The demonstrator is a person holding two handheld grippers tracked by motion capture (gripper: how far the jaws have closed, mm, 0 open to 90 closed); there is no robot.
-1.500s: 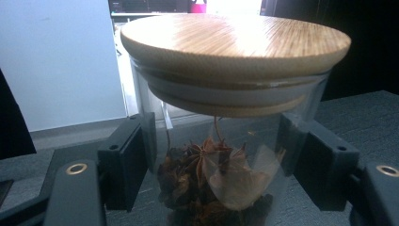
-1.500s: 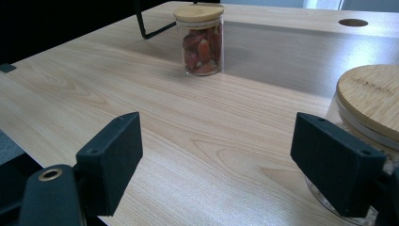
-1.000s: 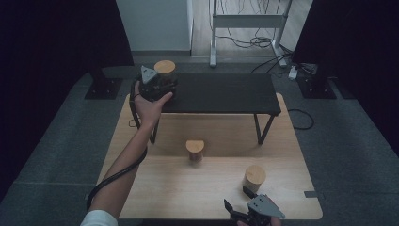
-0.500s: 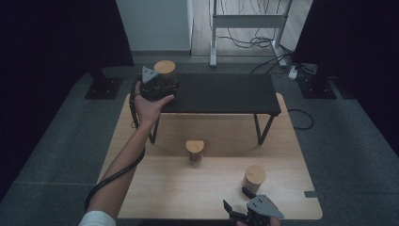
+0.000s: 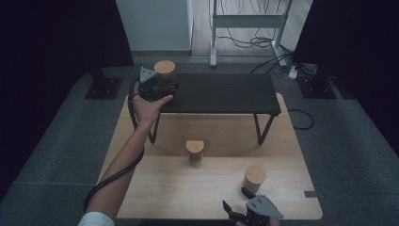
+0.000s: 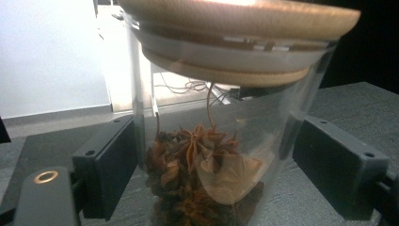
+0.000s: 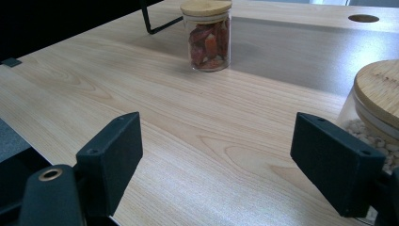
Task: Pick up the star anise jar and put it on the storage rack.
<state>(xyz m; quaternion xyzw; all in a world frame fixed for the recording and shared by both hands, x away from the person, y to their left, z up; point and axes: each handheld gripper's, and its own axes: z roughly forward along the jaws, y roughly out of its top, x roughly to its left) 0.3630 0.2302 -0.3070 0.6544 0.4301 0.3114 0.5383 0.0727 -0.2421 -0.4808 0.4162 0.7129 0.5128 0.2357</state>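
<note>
Nothing on the table is shifting between the earlier frames and now; only the jaws of the left gripper (image 5: 162, 89) have just been opening, and they are now standing off both sides of the star anise jar (image 6: 221, 141), which is sitting between them on the left end of the black shelf (image 5: 226, 92). That jar is standing upright with its wooden lid on. The right gripper (image 5: 237, 200) is hovering over the near edge of the wooden table (image 5: 155, 188), jaws spread wide with nothing between them. A jar of pale nuts (image 7: 371, 113) is standing just beside its right jaw, crowding that side. Farther ahead, a jar of red dried pieces (image 7: 207, 35) is standing near the shelf legs, well apart from both grippers
</note>
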